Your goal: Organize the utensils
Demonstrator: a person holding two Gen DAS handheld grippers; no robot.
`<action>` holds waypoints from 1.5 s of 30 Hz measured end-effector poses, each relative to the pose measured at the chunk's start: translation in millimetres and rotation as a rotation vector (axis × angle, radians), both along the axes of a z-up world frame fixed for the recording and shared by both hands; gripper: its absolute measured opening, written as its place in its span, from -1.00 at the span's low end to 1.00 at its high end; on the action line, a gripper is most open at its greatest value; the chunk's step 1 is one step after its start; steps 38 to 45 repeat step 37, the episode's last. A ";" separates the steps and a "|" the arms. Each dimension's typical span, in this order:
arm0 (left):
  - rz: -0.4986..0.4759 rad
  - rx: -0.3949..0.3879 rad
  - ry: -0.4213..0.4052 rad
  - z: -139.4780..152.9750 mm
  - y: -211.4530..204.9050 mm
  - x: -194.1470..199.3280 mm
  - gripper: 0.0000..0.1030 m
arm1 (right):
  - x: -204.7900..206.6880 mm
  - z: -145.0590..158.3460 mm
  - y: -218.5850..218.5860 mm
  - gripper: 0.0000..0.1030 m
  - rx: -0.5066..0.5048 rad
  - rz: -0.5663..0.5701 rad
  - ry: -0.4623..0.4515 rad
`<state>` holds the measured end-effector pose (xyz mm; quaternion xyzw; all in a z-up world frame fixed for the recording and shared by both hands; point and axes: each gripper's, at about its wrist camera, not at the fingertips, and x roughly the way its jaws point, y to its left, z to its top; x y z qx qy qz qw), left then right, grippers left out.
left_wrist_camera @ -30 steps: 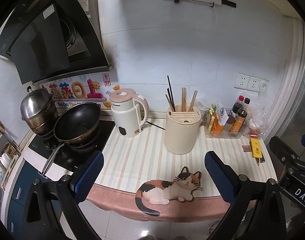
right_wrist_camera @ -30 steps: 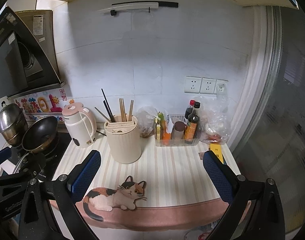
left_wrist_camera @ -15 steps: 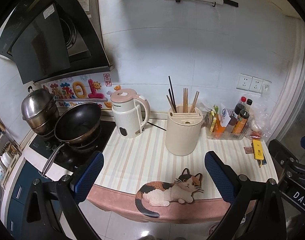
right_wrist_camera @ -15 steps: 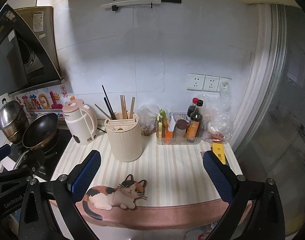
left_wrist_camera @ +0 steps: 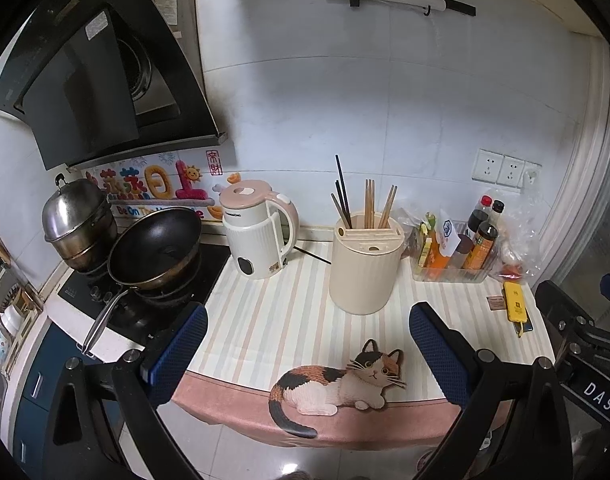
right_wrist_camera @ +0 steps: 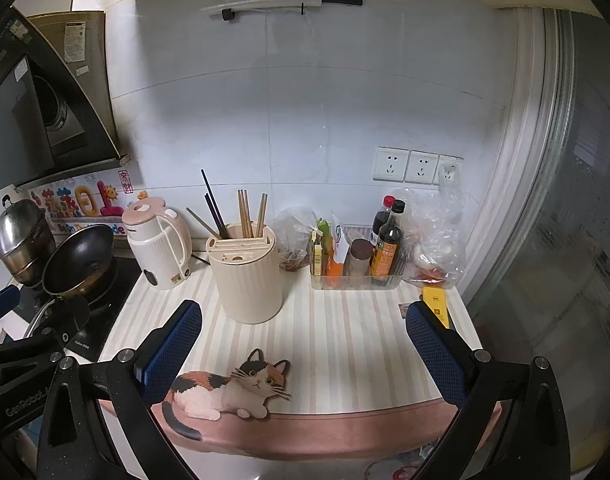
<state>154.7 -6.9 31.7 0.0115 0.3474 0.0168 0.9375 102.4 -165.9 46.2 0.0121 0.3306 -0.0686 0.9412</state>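
cream holder point(left_wrist_camera: 364, 264) stands mid-counter on the striped mat point(right_wrist_camera: 345, 332), chopsticks point(left_wrist_camera: 369, 204) upright in its back slots, easy to reach. i hold my left gripper point(left_wrist_camera: 307, 354) and right gripper point(right_wrist_camera: 303, 354) off the edge, both spread wide and empty, ready to pick.

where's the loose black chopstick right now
In the left wrist view, the loose black chopstick lies flat on the striped mat, behind and between the pink-lidded white kettle and the cream ribbed utensil holder.
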 end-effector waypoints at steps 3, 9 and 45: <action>0.001 0.001 -0.002 1.0 -0.3 -0.8 1.00 | 1.0 -0.9 -0.9 1.00 0.000 0.000 0.000; 0.002 0.004 -0.004 2.0 0.2 0.3 1.00 | 1.5 -1.1 -1.9 1.00 -0.002 0.000 -0.001; -0.004 0.004 -0.002 2.0 2.8 0.5 1.00 | 5.1 -2.6 -5.0 1.00 -0.003 0.001 0.004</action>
